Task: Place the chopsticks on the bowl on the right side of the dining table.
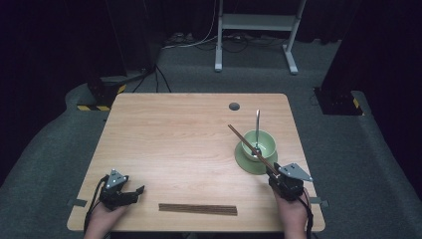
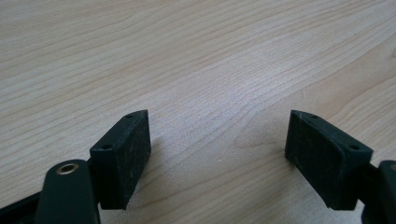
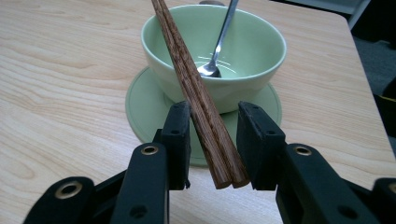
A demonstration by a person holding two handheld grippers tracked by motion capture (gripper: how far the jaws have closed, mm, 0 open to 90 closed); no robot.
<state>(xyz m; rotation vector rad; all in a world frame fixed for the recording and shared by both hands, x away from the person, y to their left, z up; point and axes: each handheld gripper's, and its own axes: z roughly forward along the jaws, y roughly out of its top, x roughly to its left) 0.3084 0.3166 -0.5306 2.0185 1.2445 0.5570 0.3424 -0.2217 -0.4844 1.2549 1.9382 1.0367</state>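
Observation:
A pale green bowl (image 1: pixel 260 142) (image 3: pixel 252 51) stands on a matching saucer (image 1: pixel 245 162) (image 3: pixel 144 107) at the table's right side. A metal spoon (image 1: pixel 257 124) (image 3: pixel 219 42) leans inside the bowl. My right gripper (image 1: pixel 272 174) (image 3: pixel 214 140) is just in front of the saucer, shut on a pair of dark wooden chopsticks (image 1: pixel 246 142) (image 3: pixel 196 93). They slant up and over the bowl's left rim. A second pair of chopsticks (image 1: pixel 198 209) lies flat near the front edge. My left gripper (image 1: pixel 138 191) (image 2: pixel 217 154) rests low at the front left, open, with only bare wood between its jaws.
The wooden table (image 1: pixel 174 139) has a round cable hole (image 1: pixel 234 106) near its far edge. Beyond it, on grey carpet, stand a white frame (image 1: pixel 256 30) and dark stands with striped bases (image 1: pixel 99 99).

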